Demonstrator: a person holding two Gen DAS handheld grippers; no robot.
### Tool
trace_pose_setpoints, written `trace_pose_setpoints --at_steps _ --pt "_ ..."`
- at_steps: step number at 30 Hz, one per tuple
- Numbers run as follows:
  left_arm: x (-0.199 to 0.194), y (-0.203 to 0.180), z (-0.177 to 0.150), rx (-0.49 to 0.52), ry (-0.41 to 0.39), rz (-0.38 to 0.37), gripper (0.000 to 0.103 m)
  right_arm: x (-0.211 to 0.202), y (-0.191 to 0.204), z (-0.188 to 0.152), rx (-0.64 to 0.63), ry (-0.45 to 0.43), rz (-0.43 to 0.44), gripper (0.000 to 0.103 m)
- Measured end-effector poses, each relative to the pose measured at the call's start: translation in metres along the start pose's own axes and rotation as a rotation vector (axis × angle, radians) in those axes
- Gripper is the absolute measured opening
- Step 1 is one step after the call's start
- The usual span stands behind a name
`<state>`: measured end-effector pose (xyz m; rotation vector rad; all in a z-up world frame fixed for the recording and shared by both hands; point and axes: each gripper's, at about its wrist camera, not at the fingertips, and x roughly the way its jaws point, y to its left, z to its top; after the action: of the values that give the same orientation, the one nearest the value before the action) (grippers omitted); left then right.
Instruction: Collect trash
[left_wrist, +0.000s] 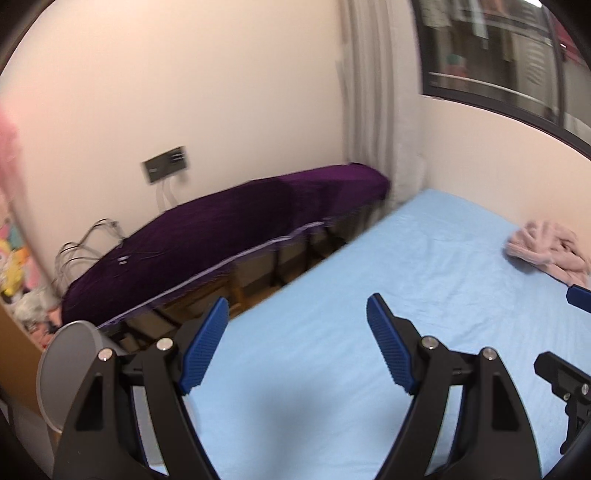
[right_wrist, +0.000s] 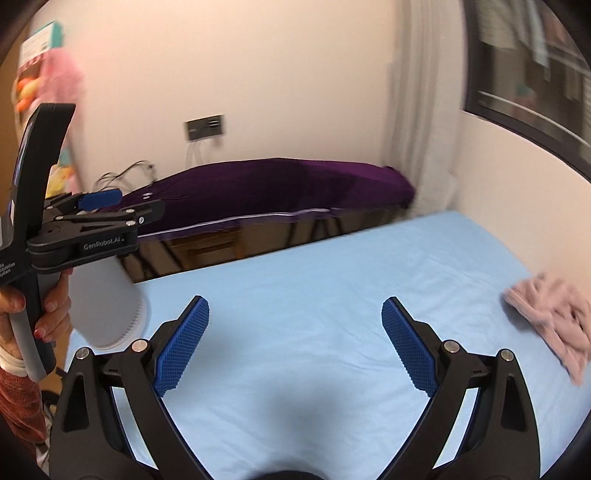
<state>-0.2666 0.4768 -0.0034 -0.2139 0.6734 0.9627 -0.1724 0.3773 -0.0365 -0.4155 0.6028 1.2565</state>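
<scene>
My left gripper (left_wrist: 295, 314) is open and empty above the near part of a light blue bed (left_wrist: 369, 295). My right gripper (right_wrist: 295, 314) is open and empty over the same bed (right_wrist: 314, 295). The left gripper also shows from the side in the right wrist view (right_wrist: 110, 199), held in a hand at the left. A crumpled pink cloth (left_wrist: 546, 251) lies on the bed at the far right, also in the right wrist view (right_wrist: 554, 314). No trash item is clearly in view.
A long table under a purple cover (left_wrist: 229, 229) stands beyond the bed along the wall. A grey cylindrical device (left_wrist: 70, 369) stands at the bed's left. A curtain (left_wrist: 373, 110) and a window (left_wrist: 498, 66) are at the far right. Toys (left_wrist: 14, 258) sit at the left.
</scene>
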Motion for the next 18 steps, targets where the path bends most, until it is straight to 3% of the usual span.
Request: trace_pose_setpoints --at_steps 10,18 --pt "0.011 -0.178 -0.026 0.172 0.056 -0.272 0.077 -0.095 -0.15 -0.098 0.307 0.016 -0.333 0.091" --pt "-0.019 -0.285 -0.054 0.282 0.075 -0.4 0.077 -0.177 -0.22 -0.167 0.464 0.054 -0.591 0.091"
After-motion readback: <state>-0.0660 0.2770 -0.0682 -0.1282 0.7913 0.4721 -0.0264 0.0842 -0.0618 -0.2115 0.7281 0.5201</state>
